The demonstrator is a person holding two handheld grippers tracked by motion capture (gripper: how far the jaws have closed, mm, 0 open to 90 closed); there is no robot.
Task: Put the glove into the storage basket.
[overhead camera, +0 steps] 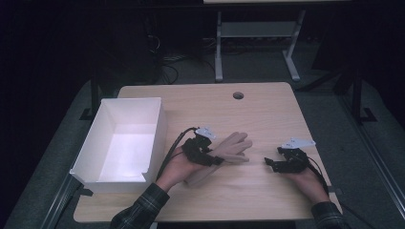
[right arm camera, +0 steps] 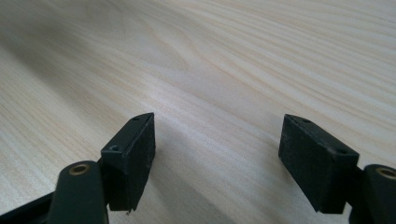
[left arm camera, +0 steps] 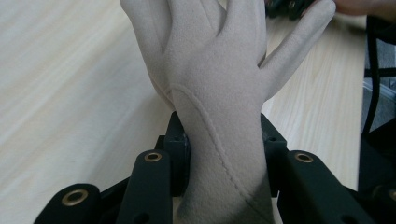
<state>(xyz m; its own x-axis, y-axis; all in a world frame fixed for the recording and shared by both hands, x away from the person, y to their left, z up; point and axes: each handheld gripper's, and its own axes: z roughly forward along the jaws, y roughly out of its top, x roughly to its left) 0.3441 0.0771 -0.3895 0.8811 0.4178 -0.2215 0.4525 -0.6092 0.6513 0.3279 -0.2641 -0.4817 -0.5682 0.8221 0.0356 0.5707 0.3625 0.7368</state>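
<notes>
A beige fabric glove [overhead camera: 235, 144] lies palm-flat over the middle of the wooden table [overhead camera: 248, 191], its fingers pointing to the far right. My left gripper [overhead camera: 215, 160] is shut on its wrist part. In the left gripper view both black pads press the cuff of the glove [left arm camera: 215, 70] from either side, at my left gripper [left arm camera: 224, 144]. My right gripper [overhead camera: 270, 162] rests low on the table to the right of the glove, pointing left, a short way from the glove's fingertips. Its jaws stand open over bare wood in the right gripper view [right arm camera: 217, 149].
An open white box [overhead camera: 160, 124] stands at the table's left side, close beside the left hand. A round cable hole [overhead camera: 238, 95] sits near the far edge. Beyond the table are a second desk's legs [overhead camera: 218, 47] and cables on the floor.
</notes>
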